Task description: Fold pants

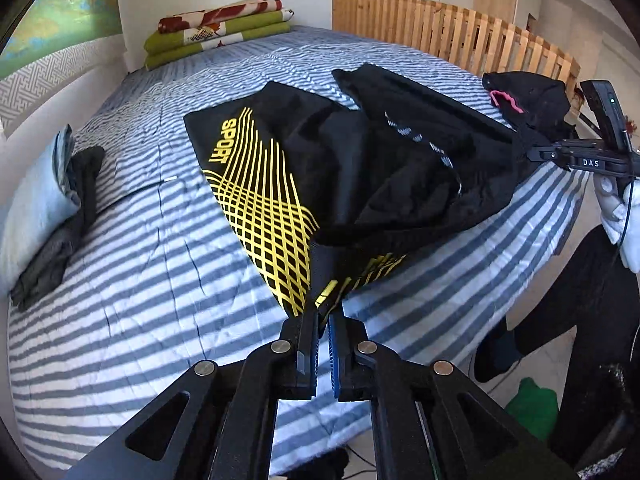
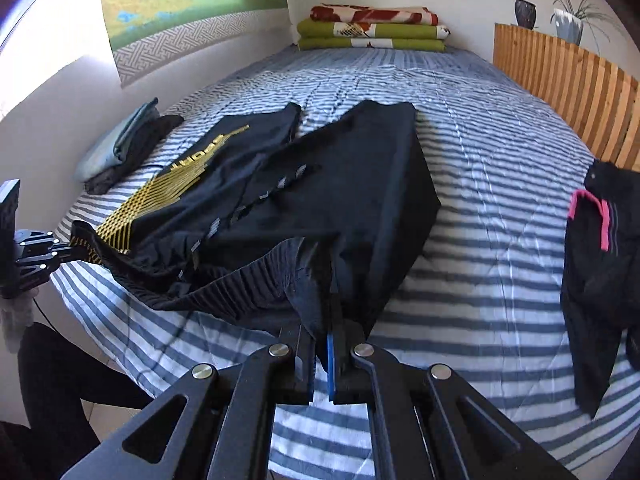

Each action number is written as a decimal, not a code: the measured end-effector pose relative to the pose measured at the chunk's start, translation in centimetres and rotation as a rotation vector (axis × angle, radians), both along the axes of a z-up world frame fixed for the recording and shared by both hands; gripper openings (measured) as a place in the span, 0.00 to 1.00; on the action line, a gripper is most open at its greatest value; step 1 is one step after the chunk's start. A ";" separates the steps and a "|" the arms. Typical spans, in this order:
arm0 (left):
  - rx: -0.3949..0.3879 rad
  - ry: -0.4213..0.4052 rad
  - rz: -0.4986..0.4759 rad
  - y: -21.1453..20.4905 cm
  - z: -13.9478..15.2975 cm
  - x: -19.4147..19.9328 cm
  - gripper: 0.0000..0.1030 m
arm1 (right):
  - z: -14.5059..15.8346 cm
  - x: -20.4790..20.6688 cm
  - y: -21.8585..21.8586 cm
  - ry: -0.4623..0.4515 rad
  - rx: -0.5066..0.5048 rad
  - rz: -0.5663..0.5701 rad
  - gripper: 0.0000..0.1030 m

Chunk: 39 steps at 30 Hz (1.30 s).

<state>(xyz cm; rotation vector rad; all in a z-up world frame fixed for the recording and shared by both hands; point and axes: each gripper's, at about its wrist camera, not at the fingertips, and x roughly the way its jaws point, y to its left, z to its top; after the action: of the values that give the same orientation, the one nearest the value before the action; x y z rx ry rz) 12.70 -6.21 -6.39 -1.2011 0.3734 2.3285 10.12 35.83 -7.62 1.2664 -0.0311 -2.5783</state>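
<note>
On the striped bed, black pants lie spread near its front edge, legs pointing toward the headboard, waistband lifted clear. Judged light, limp and somewhat slick; the fabric sags between holds, so grips belong at the waistband corners. The left gripper is clamped on the yellow-printed corner. The right gripper is clamped on the opposite waistband end.
</note>
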 end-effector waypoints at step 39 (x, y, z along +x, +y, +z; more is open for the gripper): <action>-0.035 0.021 -0.035 1.3 1.3 3.2 0.00 | -0.9 3.5 1.2 -0.106 0.125 -0.014 0.03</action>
<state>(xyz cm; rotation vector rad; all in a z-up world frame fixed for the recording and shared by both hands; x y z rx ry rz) 15.92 -4.91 -5.07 -1.1778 0.4406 2.3156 13.59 37.02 -8.56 1.4511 0.1020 -2.5570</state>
